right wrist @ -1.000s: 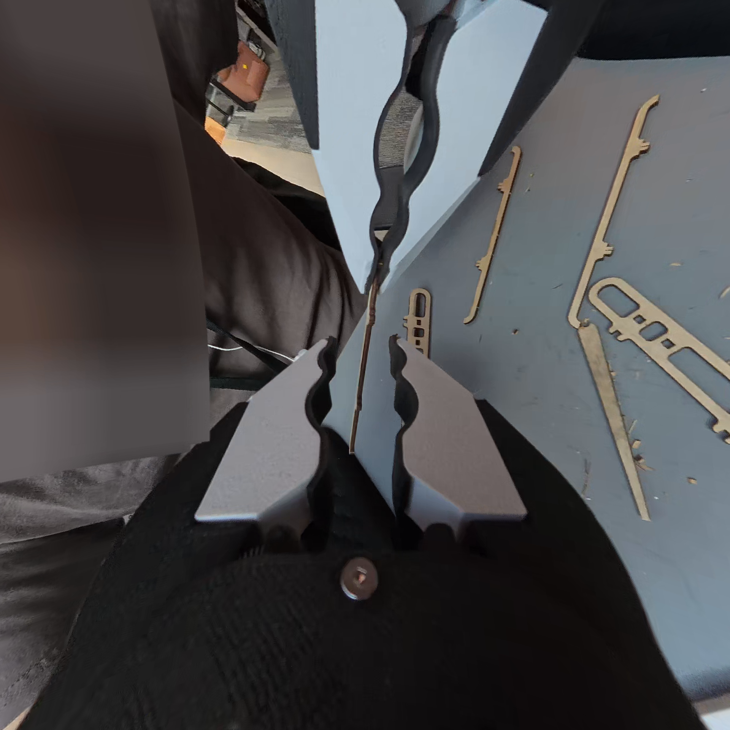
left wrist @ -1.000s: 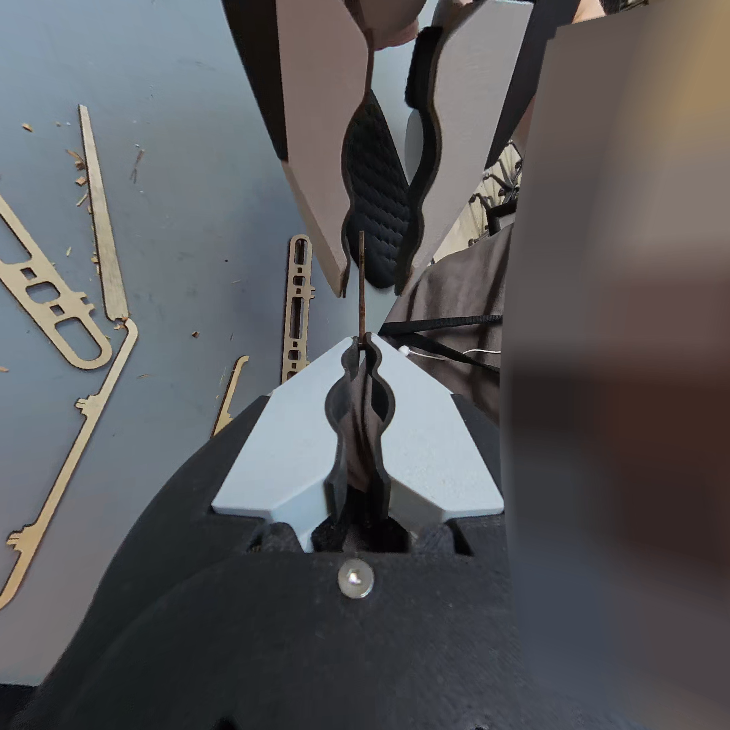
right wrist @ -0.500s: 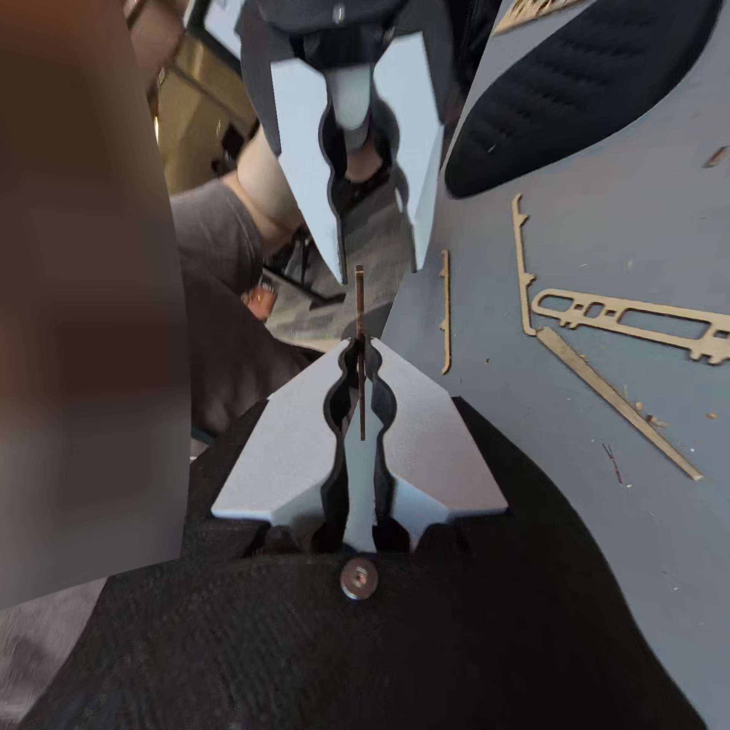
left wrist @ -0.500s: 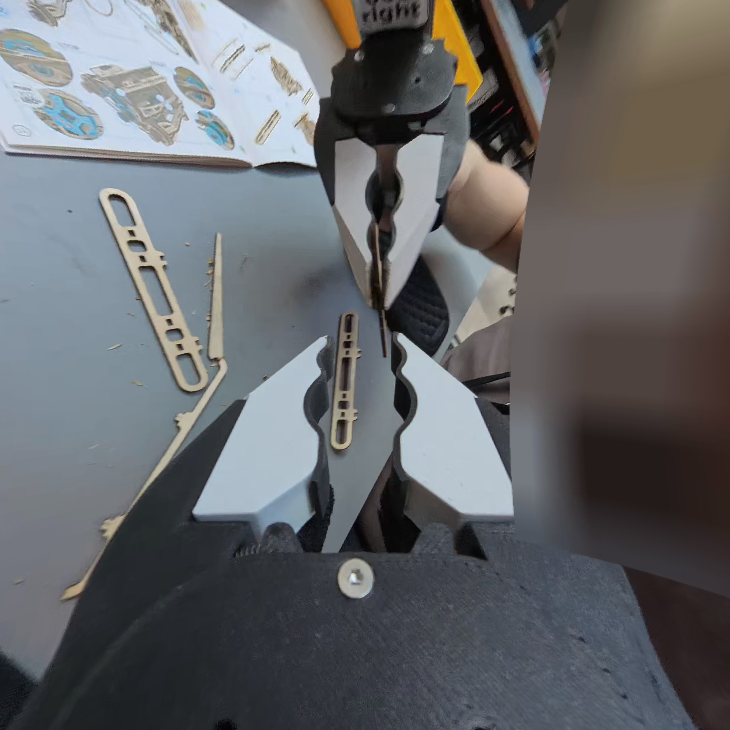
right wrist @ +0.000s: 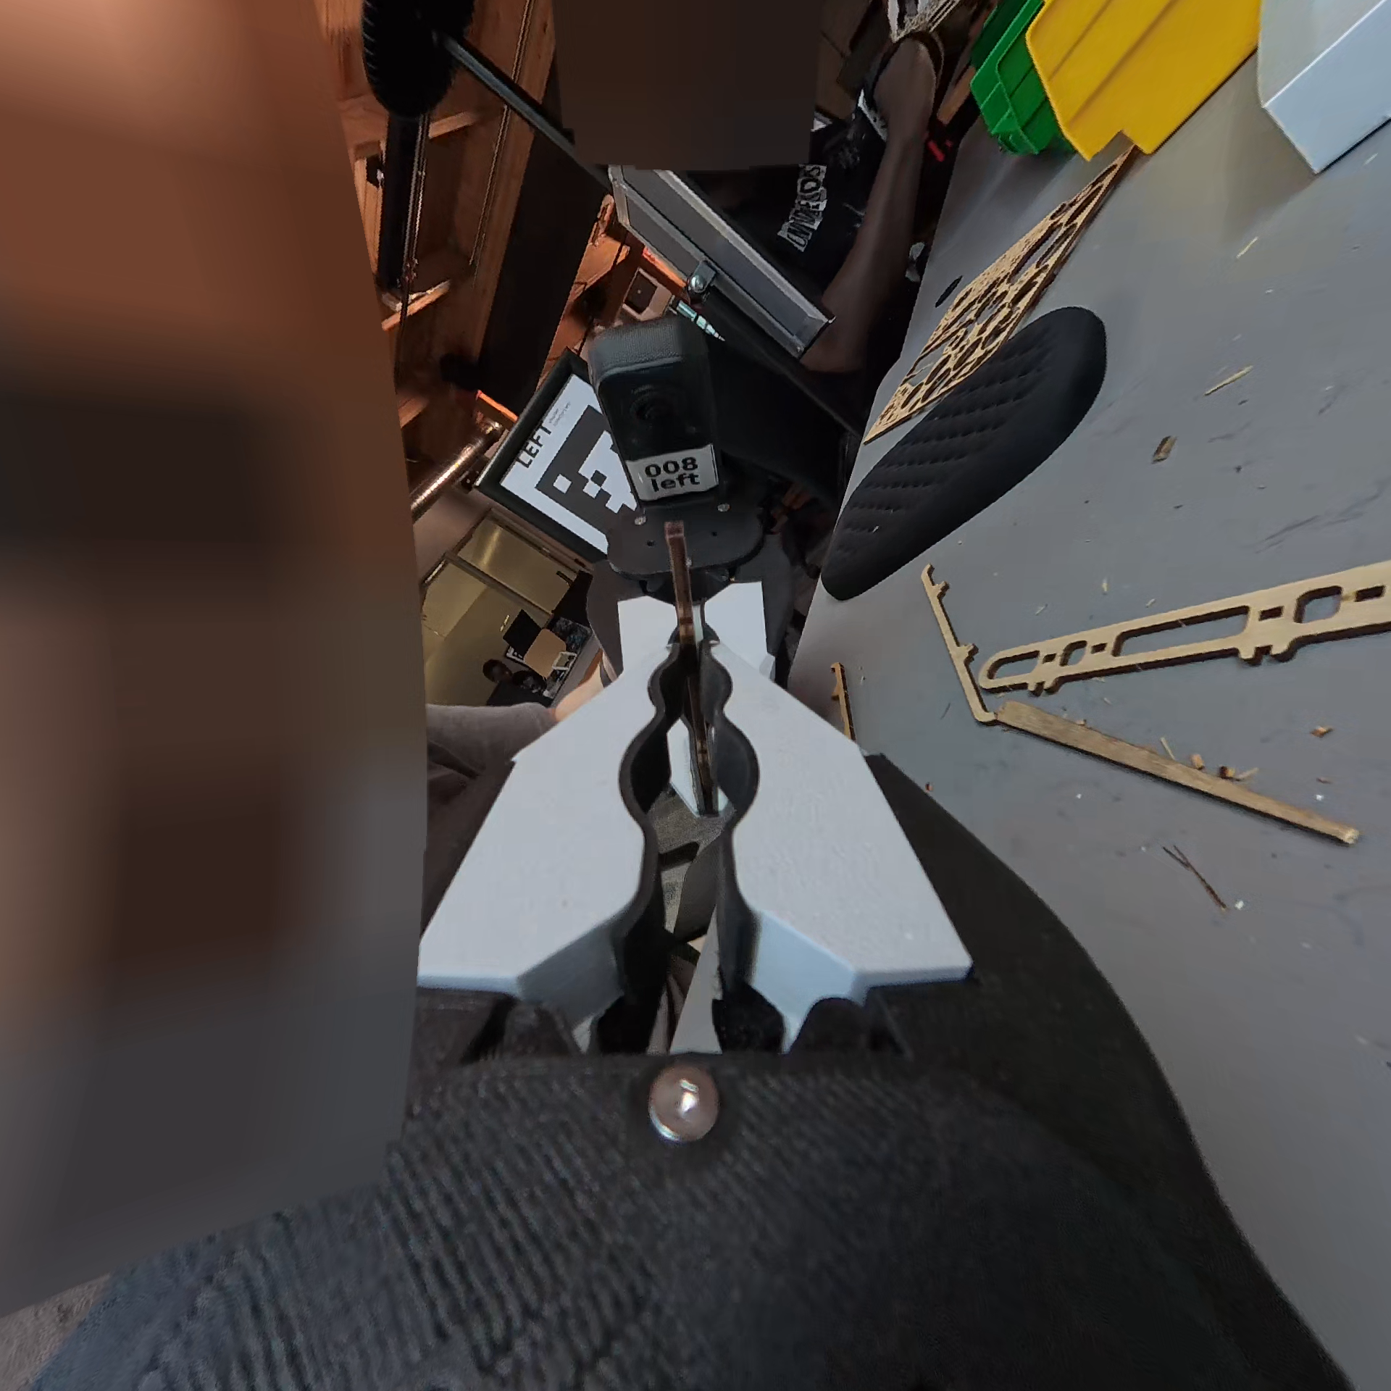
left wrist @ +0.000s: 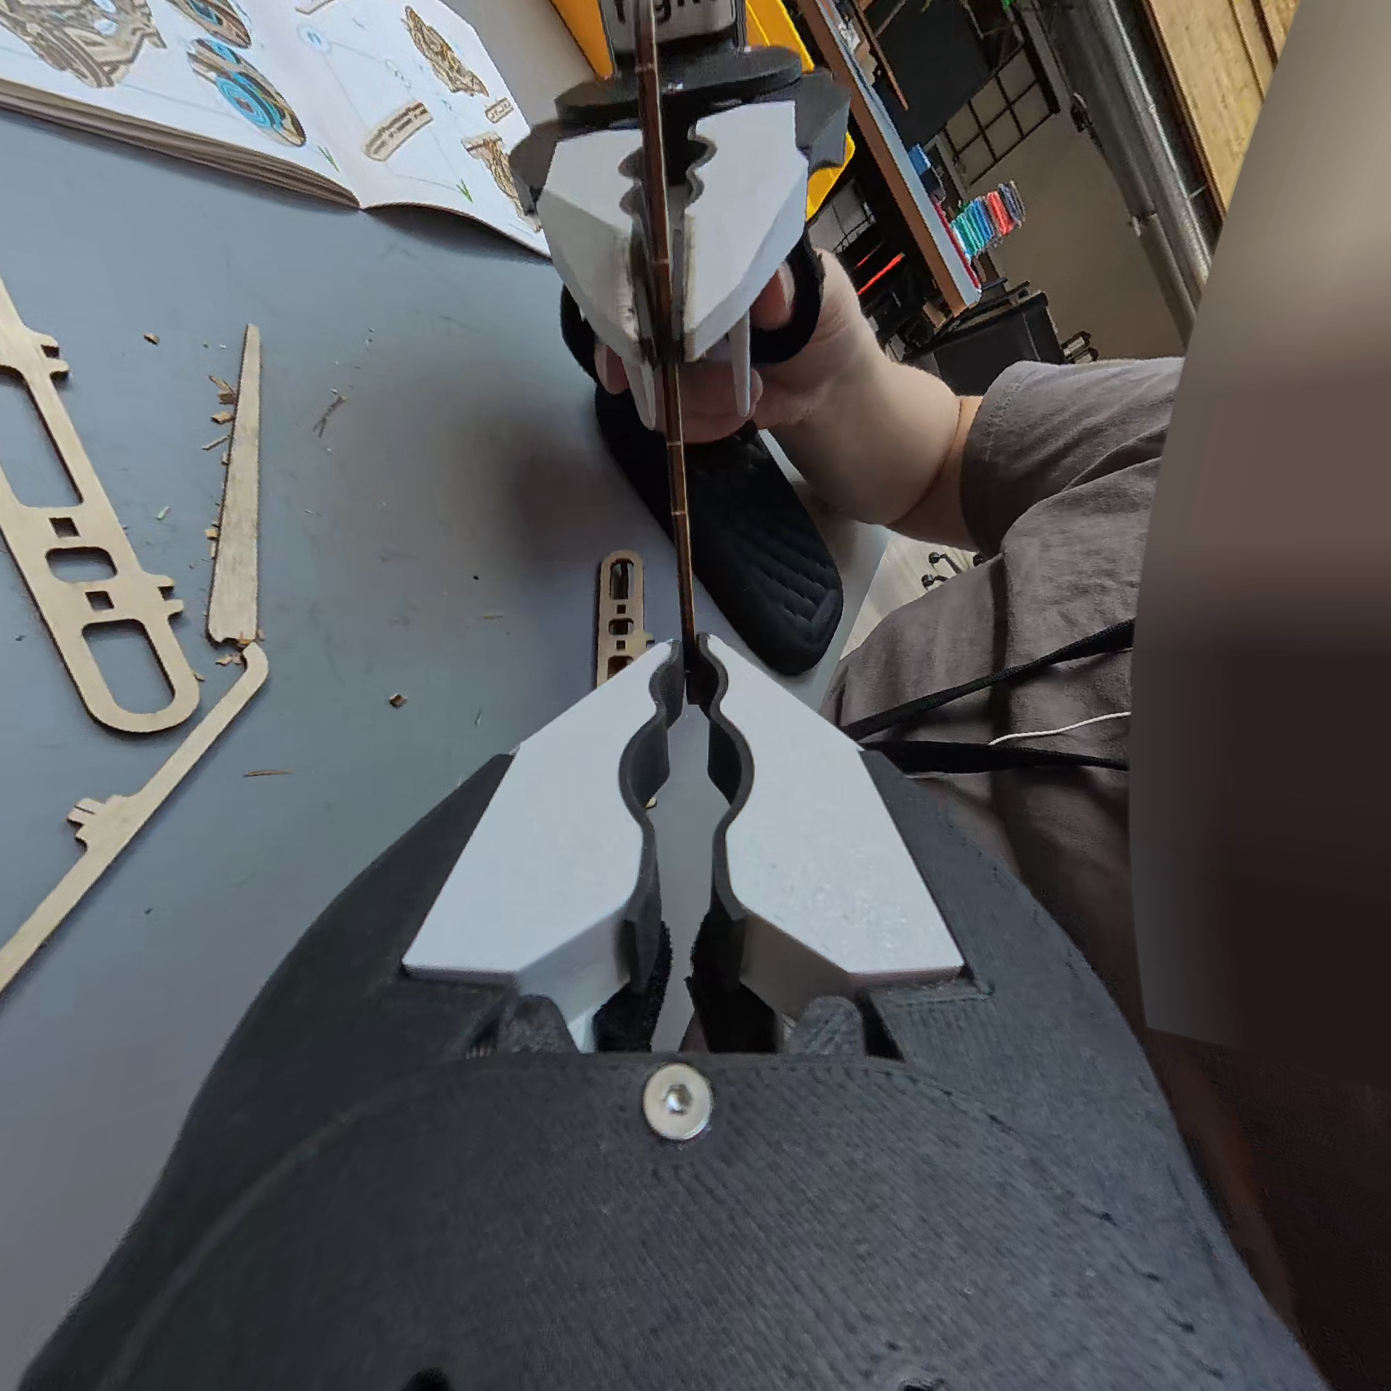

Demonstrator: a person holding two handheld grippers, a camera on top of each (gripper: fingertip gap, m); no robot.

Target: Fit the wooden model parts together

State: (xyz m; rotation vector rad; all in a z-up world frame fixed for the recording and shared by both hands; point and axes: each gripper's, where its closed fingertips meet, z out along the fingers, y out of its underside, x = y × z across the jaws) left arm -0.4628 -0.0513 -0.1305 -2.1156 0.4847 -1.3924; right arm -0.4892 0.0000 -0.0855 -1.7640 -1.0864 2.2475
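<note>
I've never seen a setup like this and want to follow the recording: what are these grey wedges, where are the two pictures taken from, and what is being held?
No robot: a person holds two hand tools, each with two grey wedge fingers and a camera looking along them. The left wrist view shows the left tool below and the right tool opposite; the right wrist view looks back. Both are shut on one thin dark-edged wooden strip, seen edge-on, spanning between them. On the grey table lie a slotted pale wooden piece, a thin hooked wooden strip, splinters, a black oval pad and an open instruction booklet.
</note>
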